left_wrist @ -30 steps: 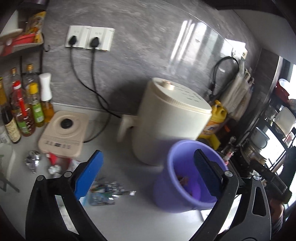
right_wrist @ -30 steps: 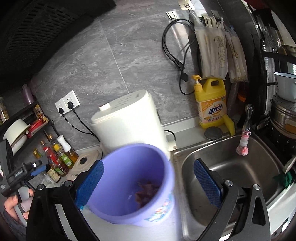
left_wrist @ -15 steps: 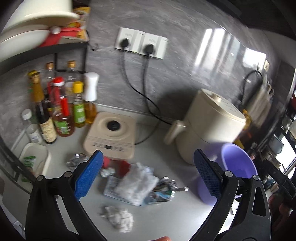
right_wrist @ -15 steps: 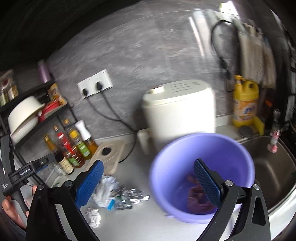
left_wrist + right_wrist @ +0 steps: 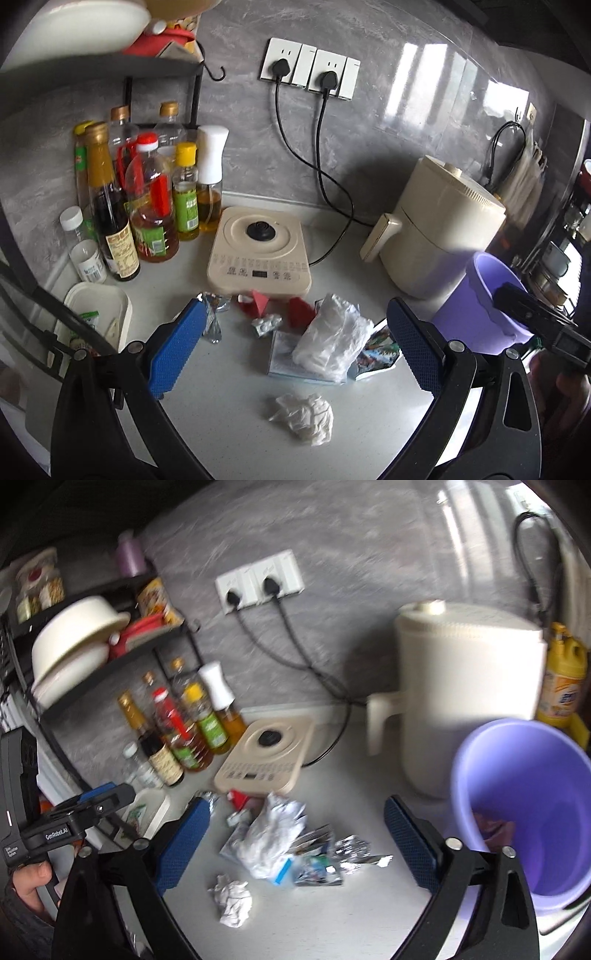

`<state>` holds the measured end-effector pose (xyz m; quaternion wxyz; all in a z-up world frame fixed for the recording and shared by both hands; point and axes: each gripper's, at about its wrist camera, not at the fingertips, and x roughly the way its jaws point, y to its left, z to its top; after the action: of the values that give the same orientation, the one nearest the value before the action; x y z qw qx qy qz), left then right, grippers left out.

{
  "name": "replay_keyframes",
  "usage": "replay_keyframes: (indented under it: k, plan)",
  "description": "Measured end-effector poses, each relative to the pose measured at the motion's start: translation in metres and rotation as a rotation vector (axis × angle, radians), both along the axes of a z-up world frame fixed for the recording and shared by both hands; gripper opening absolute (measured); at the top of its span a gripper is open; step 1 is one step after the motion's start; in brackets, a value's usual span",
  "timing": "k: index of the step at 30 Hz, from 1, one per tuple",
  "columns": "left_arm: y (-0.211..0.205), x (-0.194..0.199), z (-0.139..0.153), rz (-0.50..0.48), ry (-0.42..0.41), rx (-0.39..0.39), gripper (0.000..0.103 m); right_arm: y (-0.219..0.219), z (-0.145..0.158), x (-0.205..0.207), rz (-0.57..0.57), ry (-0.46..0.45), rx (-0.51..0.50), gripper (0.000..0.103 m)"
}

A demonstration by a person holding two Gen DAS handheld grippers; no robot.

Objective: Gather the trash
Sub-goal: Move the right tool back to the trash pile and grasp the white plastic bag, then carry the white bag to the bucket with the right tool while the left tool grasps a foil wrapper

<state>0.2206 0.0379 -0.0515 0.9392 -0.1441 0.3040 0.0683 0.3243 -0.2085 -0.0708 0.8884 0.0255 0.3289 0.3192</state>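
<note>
Now we hover both tongs over a kitchen counter strewn with trash, a purple bucket waiting at the right.

Going left to right: at least seven bottles (image 5: 147,206) cluster under a wall rack, likely parked clear of the work area. Our left tongs (image 5: 291,347) hang spread wide, gripping nothing, above the litter. One crumpled tissue (image 5: 304,415) lies nearest us; behind it sit one clear plastic bag (image 5: 332,341), two red scraps (image 5: 258,302) and some foil bits. One cream cooker (image 5: 258,253) and one cream appliance (image 5: 439,229) stand behind, both apparently plugged in. The bucket (image 5: 528,805) stands just beside the pile, probably for short drops. Our right tongs (image 5: 295,843) also gape, holding nothing.
</note>
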Motion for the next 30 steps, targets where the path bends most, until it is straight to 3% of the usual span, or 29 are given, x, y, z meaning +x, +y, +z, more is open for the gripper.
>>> replay_keyframes:
  k: [9, 18, 20, 22, 24, 30]
  plan:
    - [0.009, 0.004, -0.026, 0.039, 0.032, -0.036, 0.094, 0.052, -0.056, 0.030, 0.126, 0.234, -0.055, 0.063]
    - [0.015, 0.021, -0.044, 0.071, 0.047, -0.055, 0.089, 0.082, -0.103, 0.070, 0.147, 0.390, -0.104, 0.061]
    - [0.017, 0.027, -0.047, 0.085, 0.054, -0.053, 0.089, 0.085, -0.108, 0.076, 0.150, 0.414, -0.114, 0.049]
    - [0.019, 0.031, -0.050, 0.100, 0.068, -0.055, 0.089, 0.087, -0.112, 0.077, 0.172, 0.415, -0.120, 0.019]
    - [0.020, 0.037, -0.057, 0.105, 0.093, -0.046, 0.089, 0.085, -0.115, 0.079, 0.172, 0.429, -0.103, 0.004]
    - [0.027, 0.054, -0.067, 0.119, 0.108, -0.017, 0.089, 0.075, -0.094, 0.078, 0.204, 0.366, -0.054, 0.001]
